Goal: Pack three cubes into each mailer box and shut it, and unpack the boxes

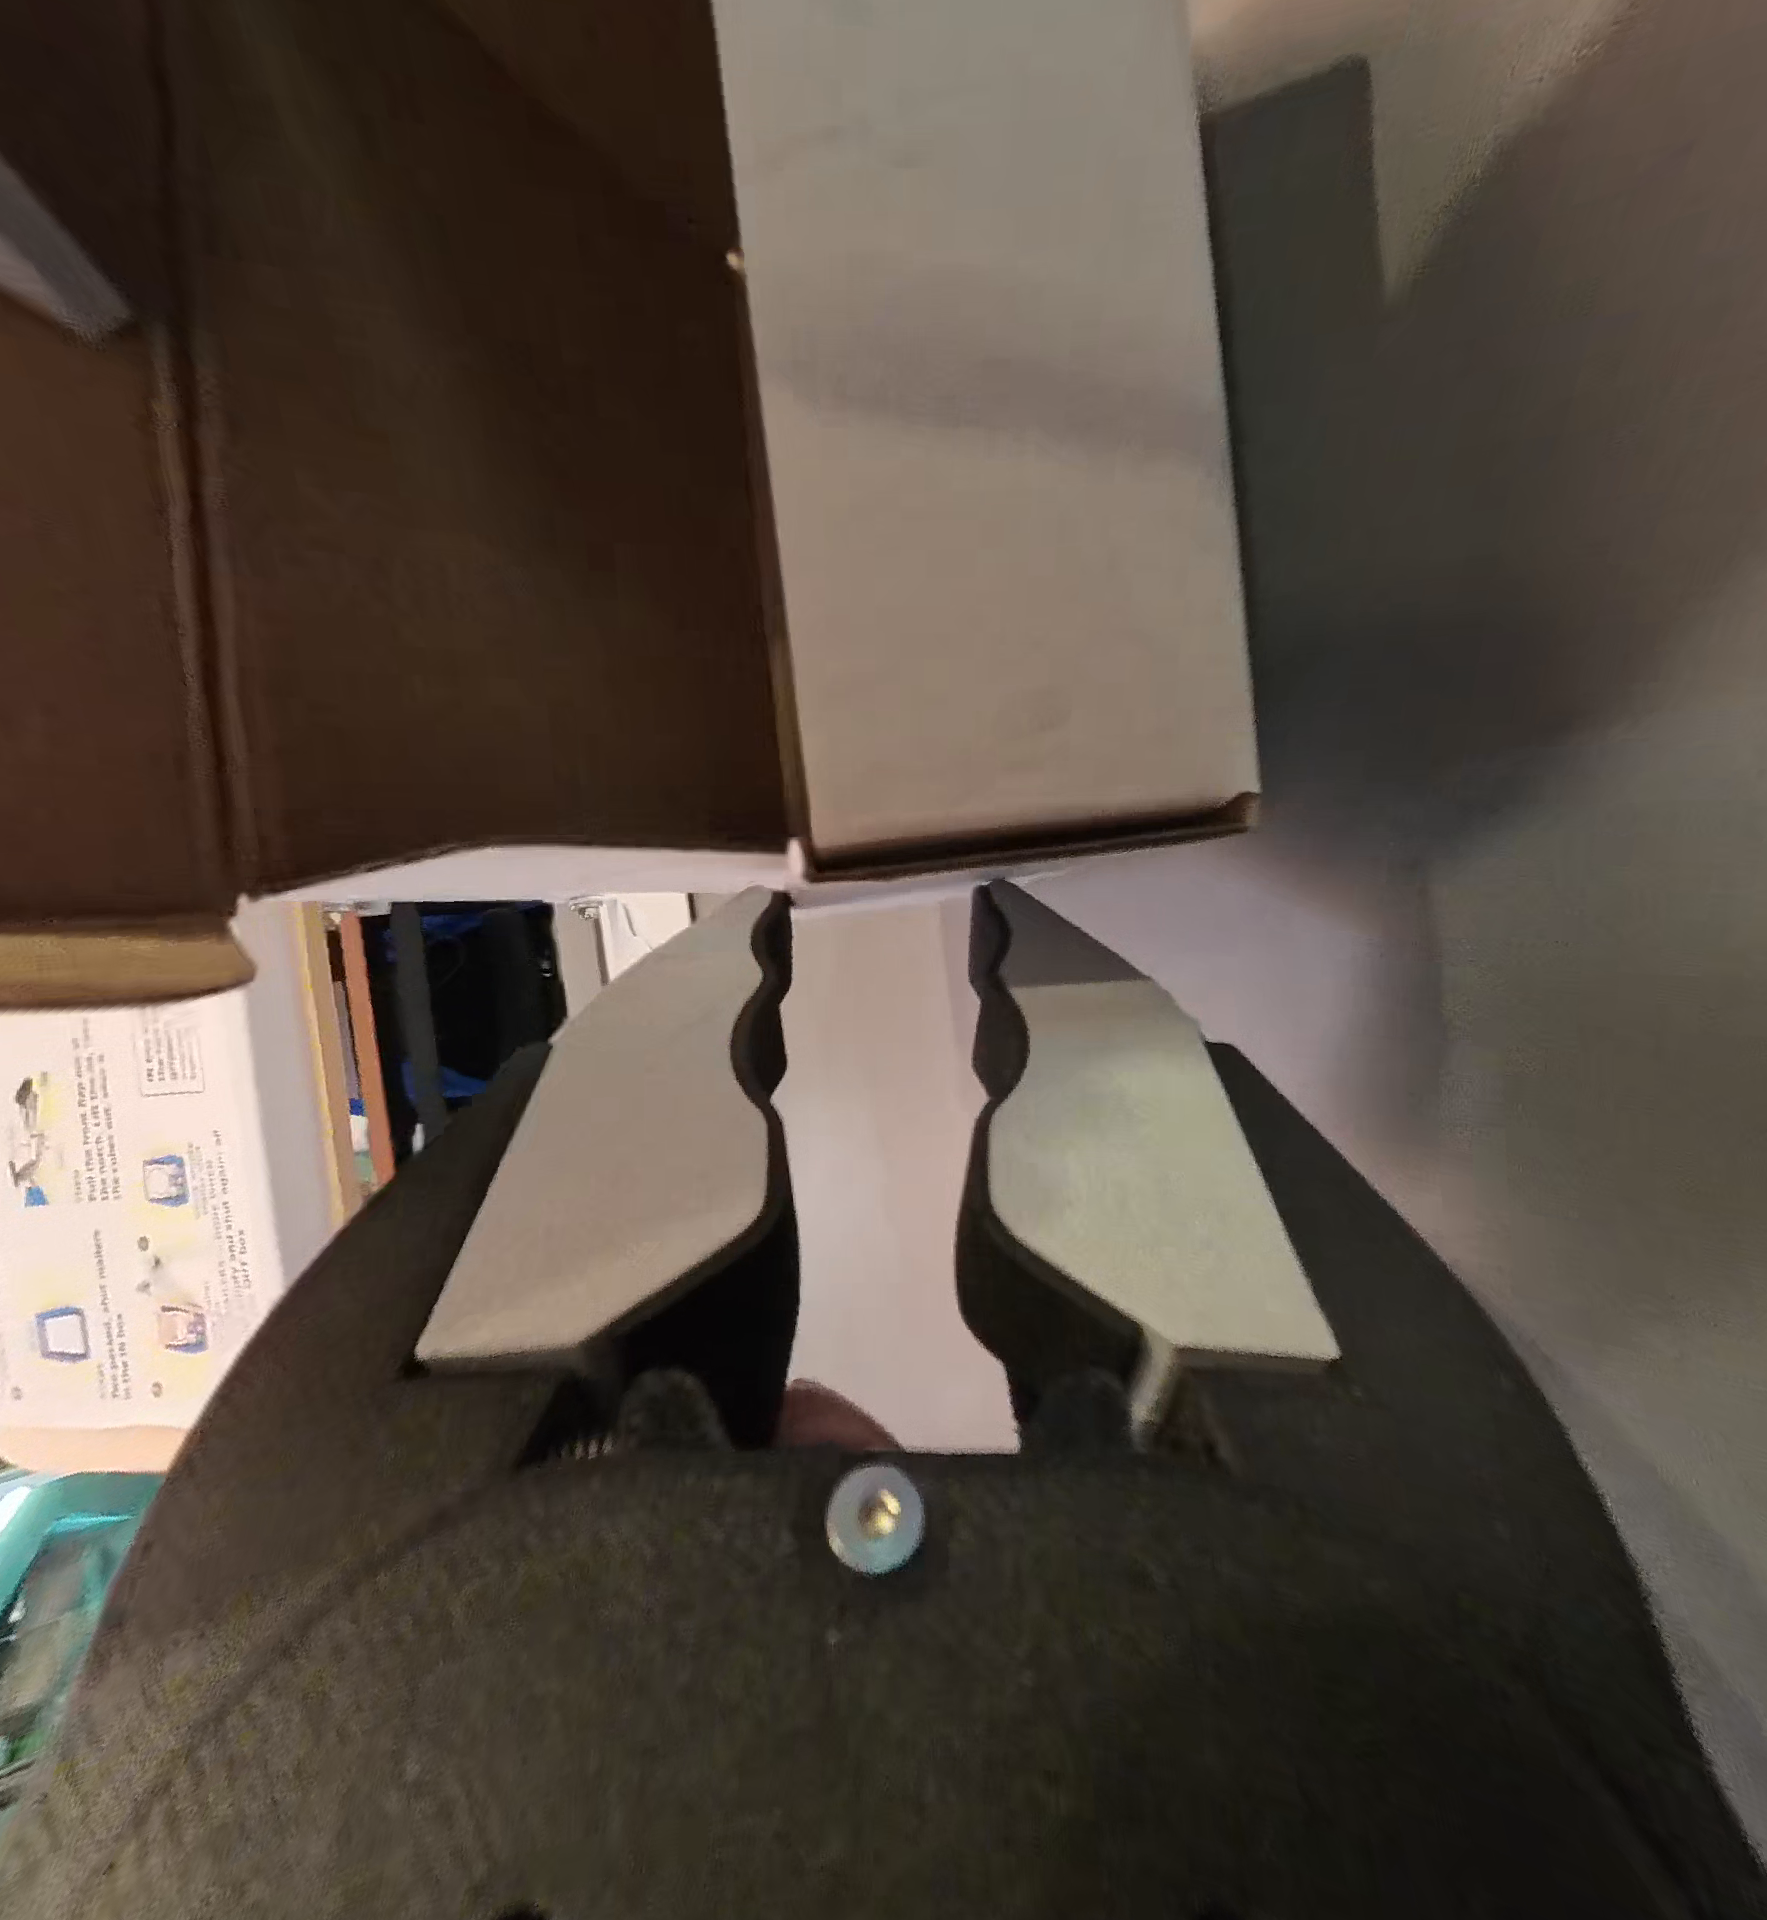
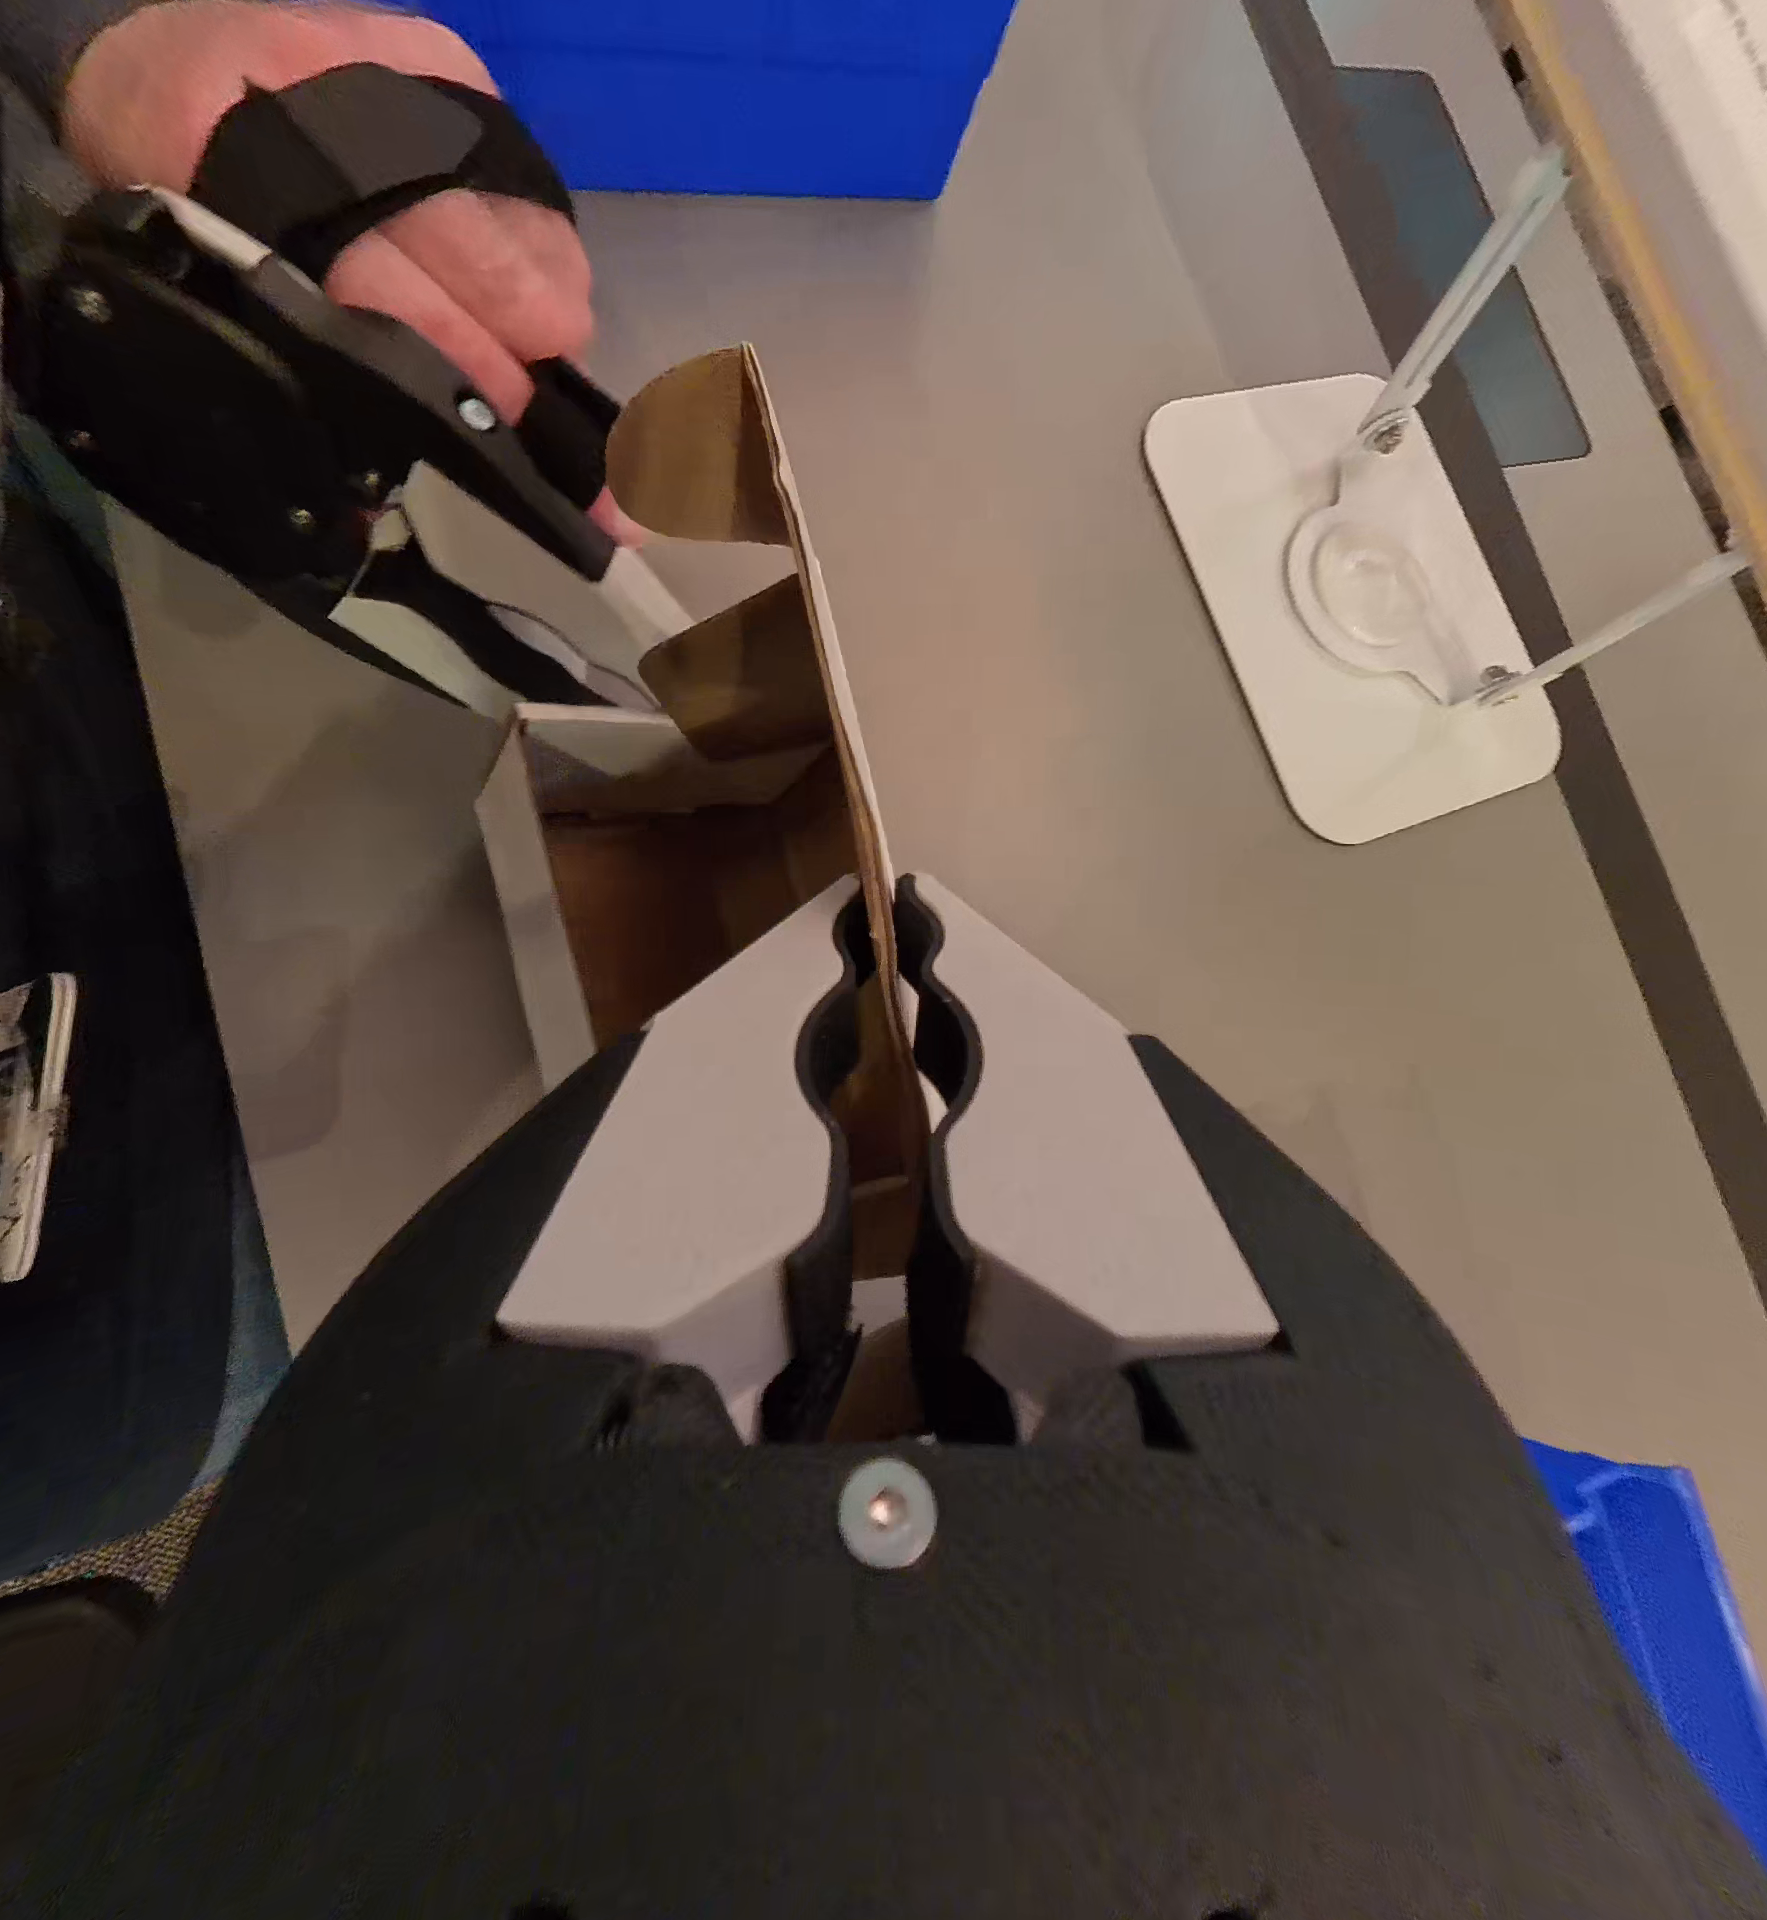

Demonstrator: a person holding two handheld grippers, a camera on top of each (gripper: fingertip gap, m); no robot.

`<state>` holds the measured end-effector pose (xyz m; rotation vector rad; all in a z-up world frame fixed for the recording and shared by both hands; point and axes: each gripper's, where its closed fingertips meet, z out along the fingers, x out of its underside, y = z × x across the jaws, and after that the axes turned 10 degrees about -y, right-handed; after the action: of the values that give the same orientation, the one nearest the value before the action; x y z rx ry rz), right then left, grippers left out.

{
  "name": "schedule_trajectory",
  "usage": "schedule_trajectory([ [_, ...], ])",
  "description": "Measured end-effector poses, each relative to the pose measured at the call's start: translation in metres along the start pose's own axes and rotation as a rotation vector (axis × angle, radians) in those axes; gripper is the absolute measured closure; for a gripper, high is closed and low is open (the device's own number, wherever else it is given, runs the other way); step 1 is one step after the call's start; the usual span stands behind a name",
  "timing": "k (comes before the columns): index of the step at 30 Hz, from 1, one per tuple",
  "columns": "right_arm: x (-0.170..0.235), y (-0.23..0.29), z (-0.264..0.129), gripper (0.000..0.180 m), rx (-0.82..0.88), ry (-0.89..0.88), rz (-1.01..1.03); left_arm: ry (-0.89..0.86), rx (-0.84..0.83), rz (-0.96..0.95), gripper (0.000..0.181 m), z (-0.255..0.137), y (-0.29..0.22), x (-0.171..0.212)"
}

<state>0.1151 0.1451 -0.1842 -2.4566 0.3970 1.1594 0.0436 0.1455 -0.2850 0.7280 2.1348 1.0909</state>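
- The mailer box runs off the top and left edges of the left wrist view, so its inside is only partly seen.
- The lid hides the box's right part in the right wrist view.
- The far right of the table is blurry.
- The blue bin is cut off.

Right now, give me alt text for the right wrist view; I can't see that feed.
The right gripper is shut on the raised lid of an open mailer box on a grey table. The left gripper, held in a person's hand, reaches the box's far end. A white stand sits to the right.
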Motion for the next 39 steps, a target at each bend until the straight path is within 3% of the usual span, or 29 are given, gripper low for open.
schedule_trajectory([
  [6,-0.006,-0.042,0.009,0.179,0.103,0.083,-0.062,0.000,0.043,0.101,0.153,-0.003,-0.011,-0.002],
  [12,0.033,-0.084,0.040,0.179,0.179,0.239,-0.082,0.034,0.060,0.159,0.153,-0.004,-0.016,-0.002],
  [20,0.098,-0.086,0.087,0.177,0.068,0.442,-0.034,0.066,0.075,0.171,0.153,-0.006,-0.019,-0.005],
  [26,0.116,-0.081,0.098,0.167,0.015,0.472,0.026,0.086,0.085,0.163,0.152,-0.007,-0.019,-0.004],
  [30,0.101,-0.083,0.095,0.153,0.054,0.442,0.009,0.104,0.097,0.147,0.154,-0.008,-0.019,-0.005],
  [34,0.070,-0.079,0.080,0.111,0.060,0.385,0.074,0.116,0.108,0.136,0.160,-0.009,-0.017,-0.008],
  [39,0.020,-0.067,0.029,0.095,0.134,0.309,0.040,0.126,0.118,0.136,0.163,-0.008,-0.015,-0.011],
])
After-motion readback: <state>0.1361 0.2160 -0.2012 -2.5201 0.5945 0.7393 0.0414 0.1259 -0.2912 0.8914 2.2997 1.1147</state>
